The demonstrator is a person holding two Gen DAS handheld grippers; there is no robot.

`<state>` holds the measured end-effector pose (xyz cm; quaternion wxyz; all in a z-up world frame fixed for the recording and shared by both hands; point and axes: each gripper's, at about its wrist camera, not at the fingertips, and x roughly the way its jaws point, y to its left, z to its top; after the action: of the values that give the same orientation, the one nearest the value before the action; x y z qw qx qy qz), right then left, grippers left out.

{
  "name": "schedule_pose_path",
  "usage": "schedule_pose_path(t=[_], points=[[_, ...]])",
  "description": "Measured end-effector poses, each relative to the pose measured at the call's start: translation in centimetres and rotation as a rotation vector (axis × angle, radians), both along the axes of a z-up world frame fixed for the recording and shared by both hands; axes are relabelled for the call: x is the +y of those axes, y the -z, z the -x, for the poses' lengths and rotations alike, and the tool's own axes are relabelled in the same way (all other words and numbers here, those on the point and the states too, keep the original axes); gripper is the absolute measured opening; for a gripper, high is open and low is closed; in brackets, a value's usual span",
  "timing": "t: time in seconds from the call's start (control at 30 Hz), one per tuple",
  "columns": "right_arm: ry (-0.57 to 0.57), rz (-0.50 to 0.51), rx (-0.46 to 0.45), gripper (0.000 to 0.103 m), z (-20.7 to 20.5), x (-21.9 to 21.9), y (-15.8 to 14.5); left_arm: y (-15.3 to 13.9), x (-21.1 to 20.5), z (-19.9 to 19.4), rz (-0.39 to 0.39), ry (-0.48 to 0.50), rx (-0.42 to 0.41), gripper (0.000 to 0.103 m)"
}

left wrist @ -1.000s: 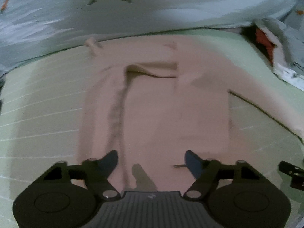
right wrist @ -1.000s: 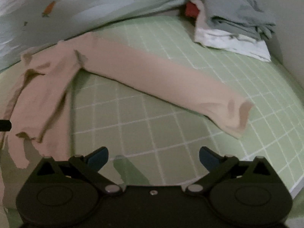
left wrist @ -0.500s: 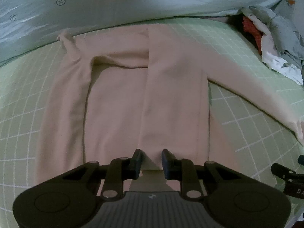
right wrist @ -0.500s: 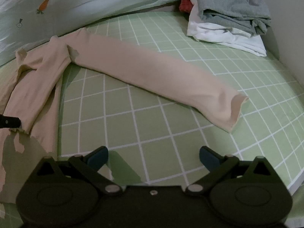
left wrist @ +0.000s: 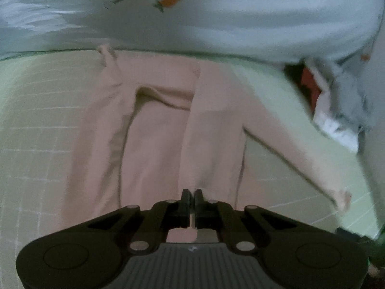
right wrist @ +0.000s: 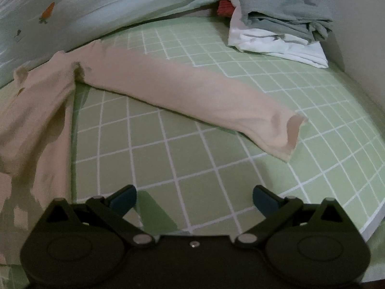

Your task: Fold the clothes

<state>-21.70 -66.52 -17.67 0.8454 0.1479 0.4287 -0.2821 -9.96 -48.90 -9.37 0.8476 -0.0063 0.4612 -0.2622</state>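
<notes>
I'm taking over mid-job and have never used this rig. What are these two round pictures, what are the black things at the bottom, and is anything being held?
Each picture comes from a fisheye camera on a hand-held gripper, looking forward along its two fingers; a person holds one in each hand. The black shapes at the bottom are the grippers themselves.

In the left wrist view, the left gripper has its fingers pressed together on the near edge of the pink long-sleeved top, so it seems to be pinching the fabric.

In the right wrist view, the right gripper is open and holds nothing. Ahead of it the top's sleeve lies stretched out on the green checked sheet. A pile of folded clothes sits at the far right, beside a carrot-print quilt.
</notes>
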Motion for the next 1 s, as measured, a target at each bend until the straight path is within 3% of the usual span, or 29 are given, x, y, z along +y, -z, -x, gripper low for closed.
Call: schedule_pose_path(t=[0.23,0.37,0.5,0.63,0.7,0.77,0.87,1.0], points=[[0.021,0.003,-0.003,0.103,0.1,0.3,0.0,-2.7,7.0,3.1,0.085,-0.132,0.015,0.003],[0.027,0.006,-0.005,0.103,0.1,0.5,0.0,-1.5,11.4,3.6,0.089,-0.28,0.077,0.003],[0.017,0.006,-0.005,0.103,0.0,-0.2,0.0,1.6,14.2,2.9,0.085,-0.409,0.192,0.004],[0.015,-0.001,0.005,0.103,-0.1,-0.2,-0.1,2.2,13.9,2.5,0.039,-0.412,0.197,0.006],[0.016,-0.004,0.016,0.103,-0.4,-0.2,-0.2,1.4,13.3,2.1,0.018,-0.391,0.16,0.017],[0.022,0.014,0.035,0.103,-0.8,0.1,-0.5,0.7,13.0,1.6,0.006,-0.375,0.125,0.039],[0.031,0.044,-0.001,0.103,-1.5,0.5,-1.5,-0.6,12.5,0.6,-0.028,-0.344,0.07,0.057],[0.06,0.007,-0.074,0.103,-3.7,0.4,-3.1,-2.1,11.0,-1.8,-0.071,-0.282,0.017,0.066]])
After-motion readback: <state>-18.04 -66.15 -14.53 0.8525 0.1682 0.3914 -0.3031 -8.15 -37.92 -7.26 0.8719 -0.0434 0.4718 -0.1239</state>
